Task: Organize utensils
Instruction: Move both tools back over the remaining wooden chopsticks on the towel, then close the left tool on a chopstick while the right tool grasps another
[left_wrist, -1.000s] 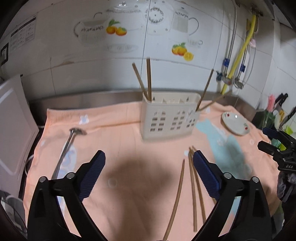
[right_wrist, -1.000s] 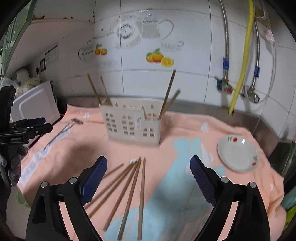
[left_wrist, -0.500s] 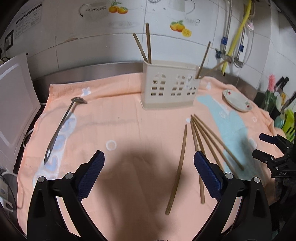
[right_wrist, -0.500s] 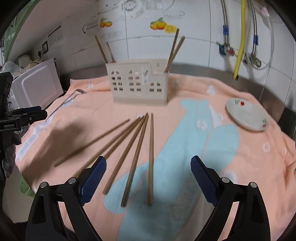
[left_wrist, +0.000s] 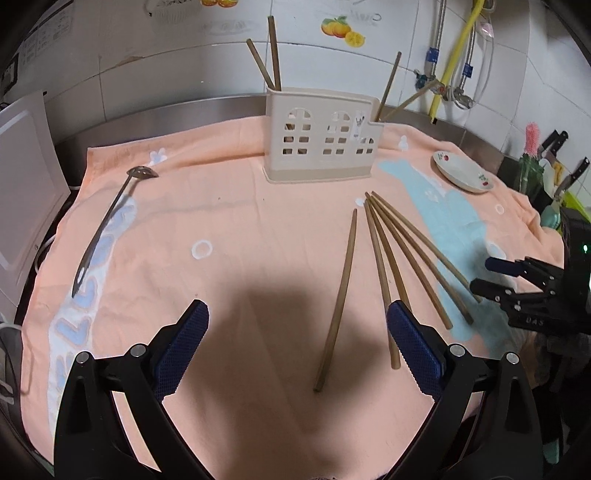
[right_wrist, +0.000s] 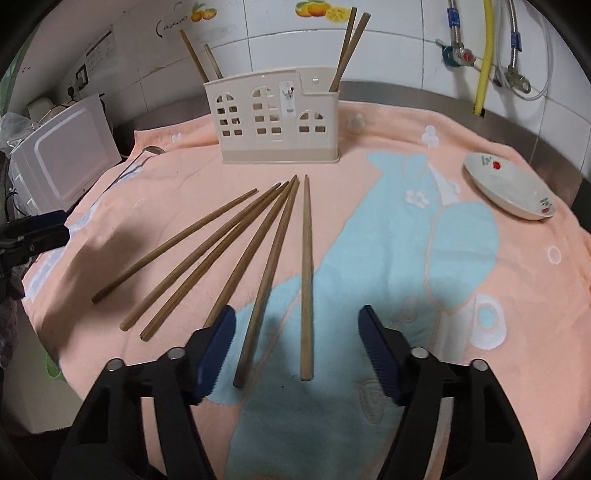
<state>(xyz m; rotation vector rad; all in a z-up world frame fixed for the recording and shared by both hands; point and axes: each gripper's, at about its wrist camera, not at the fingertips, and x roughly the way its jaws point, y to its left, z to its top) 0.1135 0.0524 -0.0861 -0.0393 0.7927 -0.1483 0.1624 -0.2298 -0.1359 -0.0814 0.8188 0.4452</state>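
Six chopsticks (right_wrist: 236, 254) fan across the towel (right_wrist: 443, 258) before the holder (right_wrist: 273, 118). My right gripper (right_wrist: 295, 339) is closing around two butts, untouched; left gripper (left_wrist: 297, 345) gapes empty. I risk pinching both.

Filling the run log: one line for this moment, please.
phase: approach | right tool: closing, nothing gripped, over loose chopsticks | left tool: open, empty | holder: four chopsticks in | ladle: on cloth

peach towel (right_wrist: 369, 155), brown chopsticks (right_wrist: 306, 273), cream holder (right_wrist: 273, 122)
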